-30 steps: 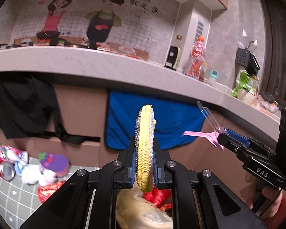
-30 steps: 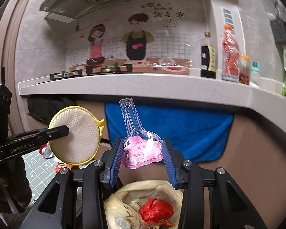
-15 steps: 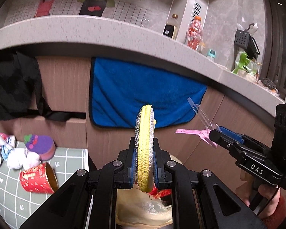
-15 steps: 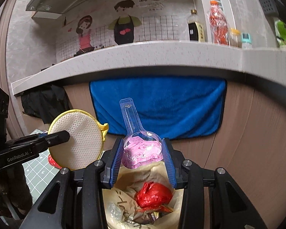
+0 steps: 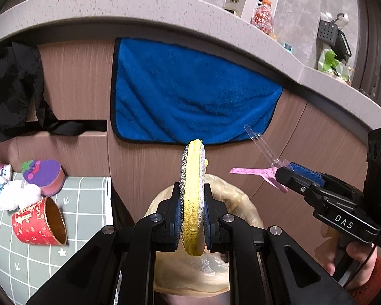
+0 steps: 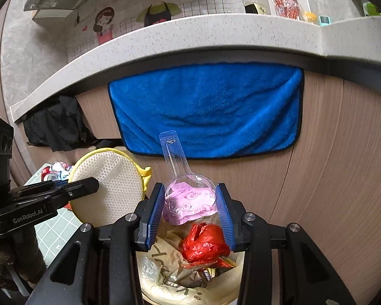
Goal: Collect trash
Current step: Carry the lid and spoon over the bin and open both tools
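Trash bag (image 6: 165, 274): one; two tools, each clamping one piece, seemingly.

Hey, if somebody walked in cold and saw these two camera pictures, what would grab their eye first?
Probably the bright blue towel hanging on the cabinet front under the speckled counter. Next, what each gripper pinches above the tan-lined trash bin: the left gripper clamps a round yellow-rimmed scrubbing pad edge-on, and the right gripper holds a clear plastic blister pack with pink backing.

Both grippers (image 5: 193, 218) (image 6: 189, 214) clamped, angled downward
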